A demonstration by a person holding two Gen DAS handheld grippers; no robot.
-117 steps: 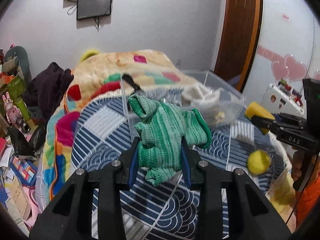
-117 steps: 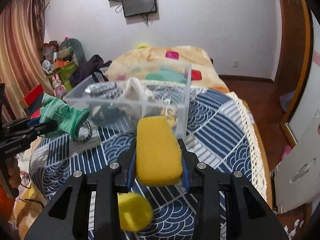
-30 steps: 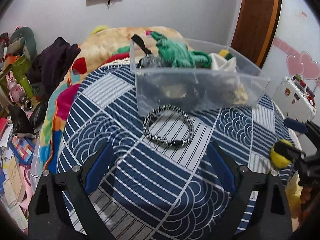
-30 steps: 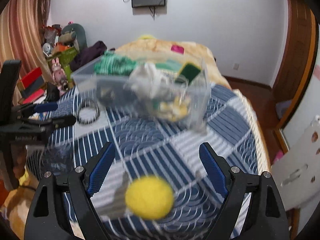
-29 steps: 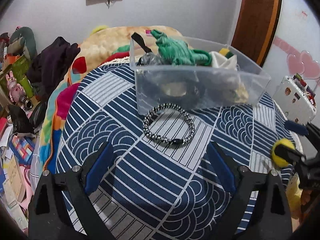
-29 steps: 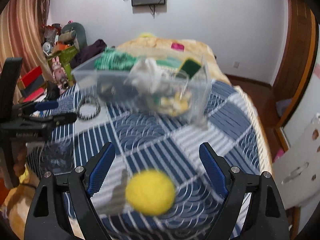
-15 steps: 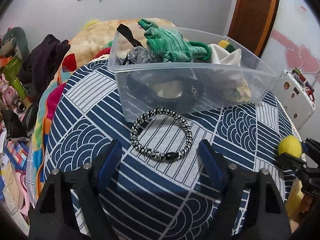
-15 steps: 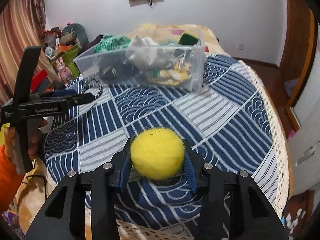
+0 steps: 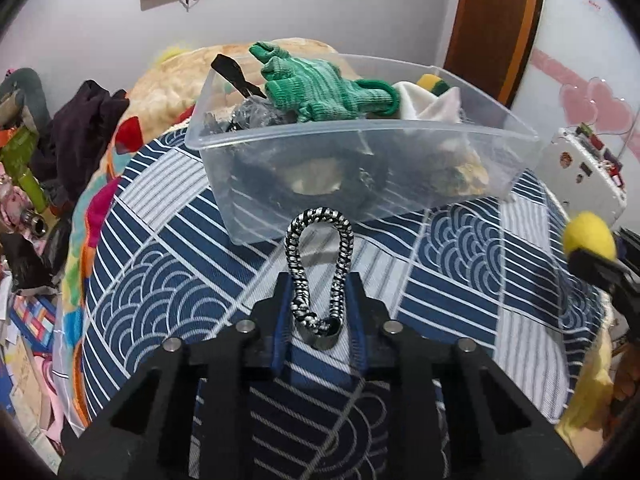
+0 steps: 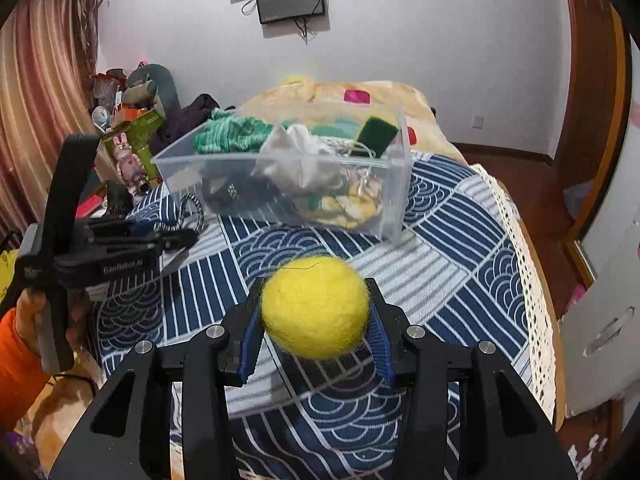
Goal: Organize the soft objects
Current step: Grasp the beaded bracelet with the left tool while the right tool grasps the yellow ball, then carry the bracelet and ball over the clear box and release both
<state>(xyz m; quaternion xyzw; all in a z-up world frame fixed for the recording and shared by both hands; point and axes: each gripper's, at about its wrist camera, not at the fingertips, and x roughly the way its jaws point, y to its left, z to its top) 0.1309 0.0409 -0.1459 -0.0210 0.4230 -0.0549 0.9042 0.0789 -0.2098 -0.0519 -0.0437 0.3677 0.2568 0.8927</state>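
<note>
My left gripper (image 9: 318, 300) is shut on a black-and-white braided bracelet (image 9: 318, 264), squeezed into a long loop just in front of the clear plastic bin (image 9: 360, 160). The bin holds a green knitted glove (image 9: 320, 88), a white cloth (image 9: 428, 106) and a yellow-green sponge (image 10: 376, 134). My right gripper (image 10: 316, 316) is shut on a yellow felt ball (image 10: 316, 308) above the blue patterned cloth (image 10: 440, 260). The ball also shows at the right edge of the left wrist view (image 9: 588, 238). The left gripper shows at the left of the right wrist view (image 10: 172, 236).
The bin (image 10: 288, 184) stands at the far side of the cloth-covered table. A bed with a colourful blanket (image 10: 328, 100) lies behind it. Toys and clutter (image 9: 24, 200) pile up on the left. A white cabinet (image 10: 600, 300) stands at the right.
My left gripper moved forward and shut on the bracelet, which lay round on the cloth before. My right gripper shut on the yellow ball and lifted it.
</note>
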